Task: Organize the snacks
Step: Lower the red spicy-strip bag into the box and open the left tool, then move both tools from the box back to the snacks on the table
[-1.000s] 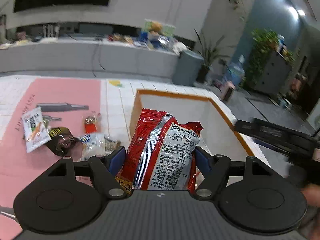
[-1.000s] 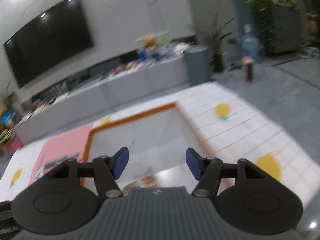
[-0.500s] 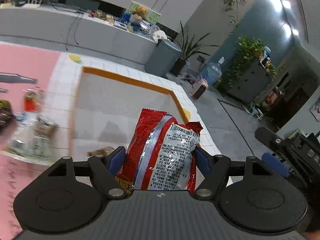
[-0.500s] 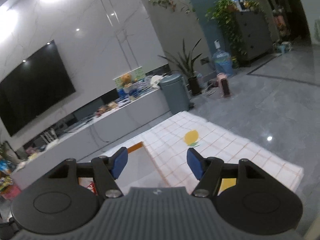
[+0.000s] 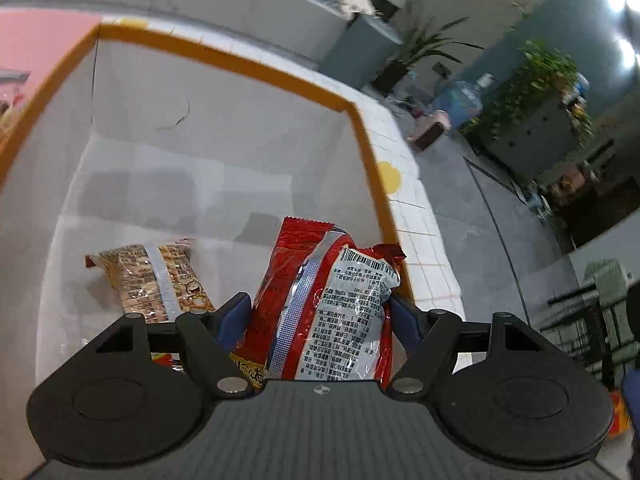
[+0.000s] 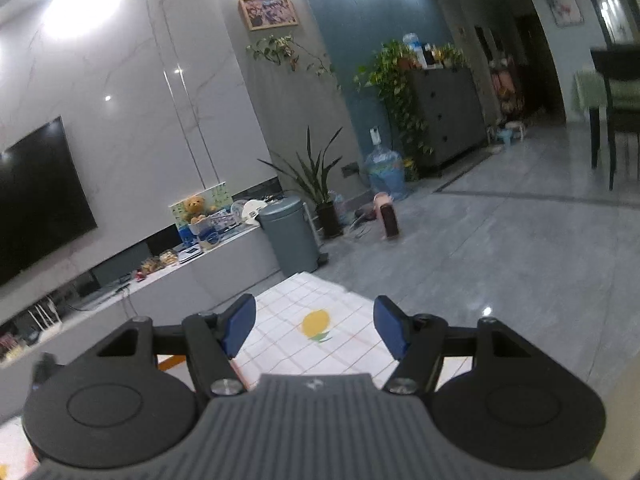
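One red packet (image 5: 320,312), one tan packet (image 5: 154,280), one box (image 5: 224,60).

Surface: I see a white grid-patterned cloth (image 5: 420,216) with yellow fruit prints, running down the right of the left wrist view.
Same cloth, right wrist view: it fills the lower centre (image 6: 340,344).
On the cloth: a white box with an orange rim (image 5: 224,56), taking up the left and centre.
Upper left: a pink mat (image 5: 36,44), just beside the box.
Box floor: one tan snack packet (image 5: 152,280) lies flat, lower left.
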Action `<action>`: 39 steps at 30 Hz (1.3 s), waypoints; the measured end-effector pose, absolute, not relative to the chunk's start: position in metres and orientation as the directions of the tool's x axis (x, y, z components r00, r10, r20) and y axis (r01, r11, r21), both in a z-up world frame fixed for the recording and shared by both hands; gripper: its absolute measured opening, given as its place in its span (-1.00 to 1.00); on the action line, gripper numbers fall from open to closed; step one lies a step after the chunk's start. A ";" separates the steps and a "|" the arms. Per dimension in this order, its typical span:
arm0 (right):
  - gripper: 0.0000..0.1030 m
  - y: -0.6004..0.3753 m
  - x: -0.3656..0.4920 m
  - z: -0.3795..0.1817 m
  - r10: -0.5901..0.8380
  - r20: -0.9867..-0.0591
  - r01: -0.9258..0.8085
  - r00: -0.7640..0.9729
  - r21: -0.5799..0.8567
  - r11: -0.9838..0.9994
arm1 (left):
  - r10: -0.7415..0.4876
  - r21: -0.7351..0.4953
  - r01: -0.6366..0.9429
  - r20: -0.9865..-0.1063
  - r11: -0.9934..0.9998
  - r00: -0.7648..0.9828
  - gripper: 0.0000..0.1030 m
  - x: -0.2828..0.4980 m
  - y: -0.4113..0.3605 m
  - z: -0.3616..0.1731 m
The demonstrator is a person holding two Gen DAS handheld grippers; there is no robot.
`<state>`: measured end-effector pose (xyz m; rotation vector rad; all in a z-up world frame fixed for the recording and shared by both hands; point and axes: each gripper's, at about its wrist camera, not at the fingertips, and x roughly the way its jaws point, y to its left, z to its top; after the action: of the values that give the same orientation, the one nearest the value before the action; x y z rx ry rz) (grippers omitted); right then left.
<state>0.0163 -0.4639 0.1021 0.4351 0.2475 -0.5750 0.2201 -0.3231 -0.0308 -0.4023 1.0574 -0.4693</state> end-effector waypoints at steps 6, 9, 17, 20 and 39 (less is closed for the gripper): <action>0.25 -0.468 0.026 0.096 -0.446 -0.375 0.566 0.812 0.321 0.760 | -0.336 -0.347 0.031 -0.878 0.938 0.342 0.66 0.241 -0.333 -0.049; 0.25 -0.466 0.026 0.096 -0.450 -0.375 0.569 0.810 0.321 0.757 | -0.207 -0.215 0.023 -0.902 0.976 0.379 0.70 0.239 -0.329 -0.049; 0.25 -0.461 0.021 0.097 -0.429 -0.362 0.547 0.828 0.351 0.760 | -0.314 -0.279 0.145 -0.846 0.949 0.431 0.86 0.220 -0.316 -0.026; 0.25 -0.464 0.019 0.097 -0.430 -0.359 0.548 0.828 0.364 0.753 | -0.327 -0.274 0.181 -0.834 0.945 0.445 0.86 0.208 -0.317 -0.012; 0.25 -0.431 0.028 0.096 -0.354 -0.362 0.475 0.862 0.333 0.815 | -0.246 -0.083 0.284 -0.755 0.955 0.608 0.86 0.137 -0.271 0.082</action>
<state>0.0282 -0.4313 0.0963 0.4288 0.2923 -0.4487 0.1368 -0.2713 0.0817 0.0462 0.8647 -0.3064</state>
